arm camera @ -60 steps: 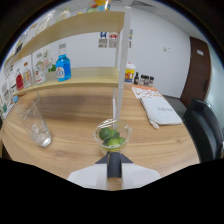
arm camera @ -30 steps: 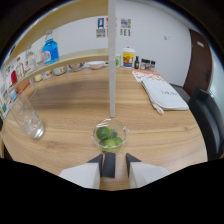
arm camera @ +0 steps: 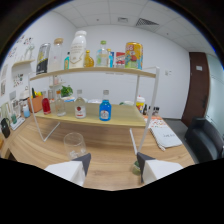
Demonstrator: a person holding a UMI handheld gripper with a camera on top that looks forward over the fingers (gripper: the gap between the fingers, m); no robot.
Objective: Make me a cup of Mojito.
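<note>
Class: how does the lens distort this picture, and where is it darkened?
Gripper view: fisheye bends the shelf and its white posts; black vignette rings the frame; the open hand-held gripper sits against a dark lower band; the blue bottle looks soft.

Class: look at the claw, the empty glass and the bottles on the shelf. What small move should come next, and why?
Probably ease the claw forward toward the lower shelf bottles. Its fingers stand open with nothing between them; the empty glass sits just ahead, and the blue bottle and the others wait beyond it, untouched.

Green-filled glass [arm camera: 136, 168] mostly hidden behind a gripper [arm camera: 113, 164] finger.
</note>
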